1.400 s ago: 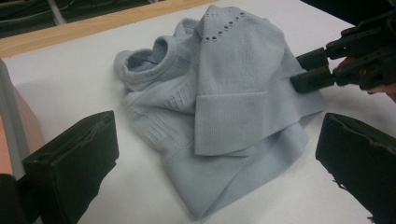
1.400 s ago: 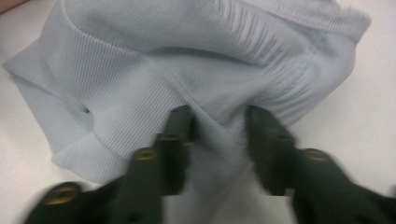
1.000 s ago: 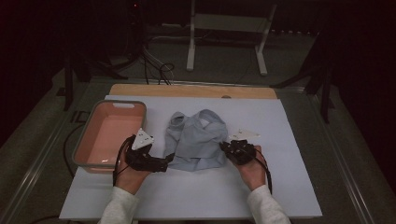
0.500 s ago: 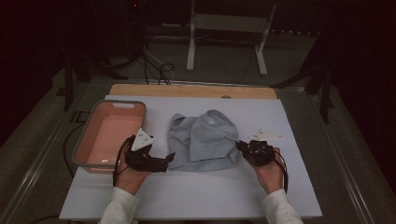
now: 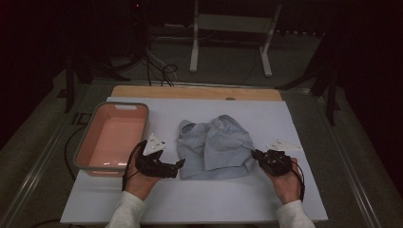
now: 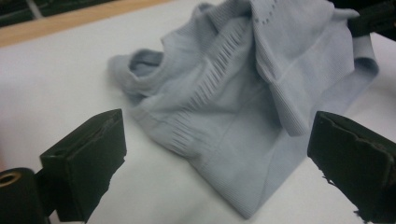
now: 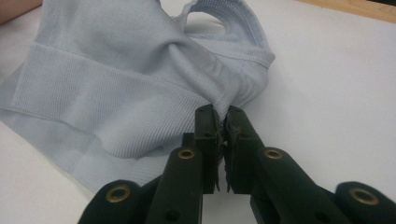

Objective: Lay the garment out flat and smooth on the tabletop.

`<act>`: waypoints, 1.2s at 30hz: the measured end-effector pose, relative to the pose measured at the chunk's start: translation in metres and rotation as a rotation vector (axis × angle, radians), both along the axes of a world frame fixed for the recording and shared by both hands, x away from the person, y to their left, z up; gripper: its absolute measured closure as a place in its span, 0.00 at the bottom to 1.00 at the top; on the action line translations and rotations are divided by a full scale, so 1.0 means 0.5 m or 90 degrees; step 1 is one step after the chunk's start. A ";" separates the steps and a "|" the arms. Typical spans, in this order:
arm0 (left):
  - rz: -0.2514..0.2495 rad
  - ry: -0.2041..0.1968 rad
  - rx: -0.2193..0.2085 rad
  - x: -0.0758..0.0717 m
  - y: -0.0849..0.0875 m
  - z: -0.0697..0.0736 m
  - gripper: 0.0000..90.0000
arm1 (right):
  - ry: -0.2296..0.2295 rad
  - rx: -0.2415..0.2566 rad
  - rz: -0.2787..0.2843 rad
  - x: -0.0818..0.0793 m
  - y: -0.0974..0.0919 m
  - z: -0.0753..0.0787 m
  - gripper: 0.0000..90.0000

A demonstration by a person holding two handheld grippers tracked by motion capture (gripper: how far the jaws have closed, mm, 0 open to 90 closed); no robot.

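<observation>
A pale blue ribbed garment (image 5: 216,147) lies crumpled in the middle of the white table mat (image 5: 304,199), just right of a pink plastic basin (image 5: 113,137) that sits at the mat's left edge. The right gripper (image 5: 256,155) is clamped on the garment's right-hand edge; in the right gripper view its jaws are pinched together on a bunched fold of the knit (image 7: 219,100), and the fabric draws into a ridge leading to them. The left gripper (image 5: 179,164) sits at the garment's lower left corner with its jaws spread wide and nothing pressed between them; they have just been closing a little, though in the left gripper view the cloth (image 6: 233,107) lies on the mat ahead of the two black pads (image 6: 88,154), apart from them. A wooden board (image 5: 195,92) runs along the far side of the mat.
</observation>
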State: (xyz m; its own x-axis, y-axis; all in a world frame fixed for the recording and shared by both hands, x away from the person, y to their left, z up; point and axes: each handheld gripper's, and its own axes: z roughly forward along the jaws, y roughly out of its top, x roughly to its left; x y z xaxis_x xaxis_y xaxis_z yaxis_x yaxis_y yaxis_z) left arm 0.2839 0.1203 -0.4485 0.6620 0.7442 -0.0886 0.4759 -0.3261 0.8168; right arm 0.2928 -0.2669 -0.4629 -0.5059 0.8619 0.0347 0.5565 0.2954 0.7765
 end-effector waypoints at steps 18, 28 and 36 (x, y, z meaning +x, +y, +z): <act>-0.053 0.024 0.068 0.026 -0.093 -0.054 0.31 | 0.005 0.018 -0.019 -0.002 -0.035 -0.006 0.95; -0.055 0.054 0.076 0.048 -0.126 -0.088 0.39 | 0.007 0.028 -0.022 -0.003 -0.043 -0.005 0.95; -0.070 0.075 0.119 0.055 -0.147 -0.110 0.48 | 0.006 0.031 -0.021 -0.003 -0.045 -0.006 0.95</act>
